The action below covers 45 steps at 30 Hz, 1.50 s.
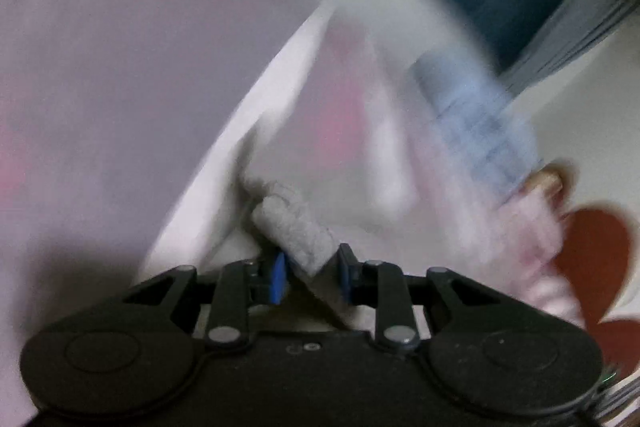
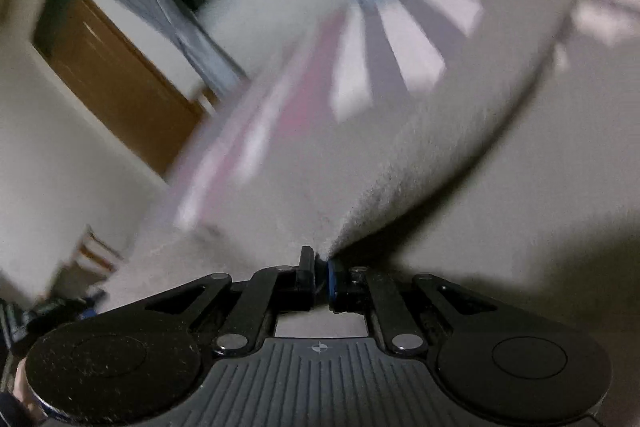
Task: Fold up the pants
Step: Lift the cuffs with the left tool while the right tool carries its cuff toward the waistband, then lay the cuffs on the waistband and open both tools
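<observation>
1. Pants (image 2: 400, 147): pale grey fleecy fabric, lifted and stretched between both grippers; they fill most of each wrist view, with heavy motion blur. What they lie over is hard to read: a pink-and-white patterned surface (image 2: 360, 75), likely a bed, shows beyond the fabric.
2. Left gripper (image 1: 310, 273): fingers clenched on a rolled, thickened edge of the pants, perhaps waistband or hem; cannot tell which. The roll crosses the gap at a slant.
3. Right gripper (image 2: 320, 275): fingers pinched nearly together on a thin edge of the same fabric, which fans up and away from the tips.
4. Blue-grey cloth (image 1: 480, 123) lies further off on the patterned surface; separate item, not held.
5. Judgement, step in hand: carrying the gripped edge over to make a fold.
6. To do it well: keep both grips firm and level, hold even tension so the span stays flat, bring the edge down squarely onto the opposite edge, and release only once the fabric rests.
7. Risk: the slanted left grip may skew the fold.
</observation>
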Each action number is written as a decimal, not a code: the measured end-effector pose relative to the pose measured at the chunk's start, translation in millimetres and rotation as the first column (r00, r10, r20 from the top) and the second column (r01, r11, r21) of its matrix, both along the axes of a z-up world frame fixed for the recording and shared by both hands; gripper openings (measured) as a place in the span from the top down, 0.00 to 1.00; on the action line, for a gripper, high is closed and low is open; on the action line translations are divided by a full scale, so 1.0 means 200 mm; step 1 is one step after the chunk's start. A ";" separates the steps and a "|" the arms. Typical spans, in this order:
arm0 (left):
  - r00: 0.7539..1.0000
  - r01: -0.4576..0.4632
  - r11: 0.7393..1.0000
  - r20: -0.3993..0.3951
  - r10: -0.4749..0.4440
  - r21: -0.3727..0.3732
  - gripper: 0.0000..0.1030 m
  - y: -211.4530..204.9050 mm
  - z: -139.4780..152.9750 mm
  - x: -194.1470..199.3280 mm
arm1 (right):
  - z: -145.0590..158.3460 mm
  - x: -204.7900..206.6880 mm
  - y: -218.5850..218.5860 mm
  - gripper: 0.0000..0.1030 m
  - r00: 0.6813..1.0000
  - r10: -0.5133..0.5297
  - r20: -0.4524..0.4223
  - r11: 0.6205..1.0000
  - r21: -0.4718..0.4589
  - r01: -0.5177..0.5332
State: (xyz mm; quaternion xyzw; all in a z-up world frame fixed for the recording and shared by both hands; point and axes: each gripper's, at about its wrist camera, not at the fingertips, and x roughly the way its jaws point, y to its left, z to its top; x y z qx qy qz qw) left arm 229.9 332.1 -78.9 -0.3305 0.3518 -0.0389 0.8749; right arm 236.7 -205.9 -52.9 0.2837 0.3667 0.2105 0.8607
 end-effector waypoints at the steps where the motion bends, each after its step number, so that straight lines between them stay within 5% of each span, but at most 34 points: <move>1: 0.999 -0.010 1.000 0.032 0.010 -0.010 0.84 0.00 -0.04 -0.04 | -0.04 -0.03 0.01 0.94 1.000 -0.009 -0.017 1.000 -0.014 0.008; 4: 0.994 -0.067 0.995 0.086 0.073 -0.076 0.83 -0.01 -0.08 -0.12 | -0.03 -0.05 0.01 0.94 0.999 -0.038 -0.008 0.999 0.001 0.038; 8: 0.993 -0.078 0.996 0.091 0.081 -0.035 0.78 -0.05 -0.04 -0.09 | 0.00 -0.05 0.04 0.84 0.998 -0.062 -0.014 0.998 -0.026 0.062; 13: 0.996 -0.066 0.997 0.067 0.064 0.030 0.79 -0.05 -0.02 -0.05 | -0.03 0.04 -0.02 0.85 0.992 -0.104 -0.073 0.994 0.013 0.105; 15: 0.996 -0.059 0.998 0.073 0.058 0.022 0.81 -0.03 0.00 -0.05 | -0.01 0.01 -0.03 0.93 0.995 -0.085 -0.051 0.996 0.011 0.086; 17: 0.991 -0.053 0.998 0.126 0.055 -0.023 0.82 0.01 0.04 -0.04 | 0.03 -0.01 -0.05 0.93 0.997 -0.072 -0.011 0.997 0.011 0.072; 21: 0.981 -0.023 1.000 0.193 0.023 0.000 0.82 0.02 0.11 -0.07 | 0.09 -0.12 -0.06 0.93 0.997 -0.041 0.061 0.999 0.011 0.040; 24: 0.999 0.023 0.991 0.036 -0.028 0.131 0.84 -0.03 -0.01 -0.06 | 0.00 -0.12 -0.02 0.93 1.000 -0.018 0.006 0.999 -0.042 0.019; 34: 0.996 -0.015 0.990 0.089 0.002 0.139 0.84 -0.05 0.03 -0.09 | -0.02 -0.13 -0.01 0.93 0.999 -0.041 0.024 0.999 -0.009 0.041; 38: 0.999 -0.003 0.980 0.035 -0.004 0.199 0.84 -0.08 0.00 -0.08 | -0.06 -0.11 0.00 0.93 0.999 -0.038 -0.016 0.999 -0.029 0.038; 45: 1.000 -0.015 0.983 0.030 0.009 0.185 0.76 -0.08 0.02 -0.07 | -0.06 -0.09 -0.02 0.90 0.997 -0.065 -0.048 0.998 -0.003 0.065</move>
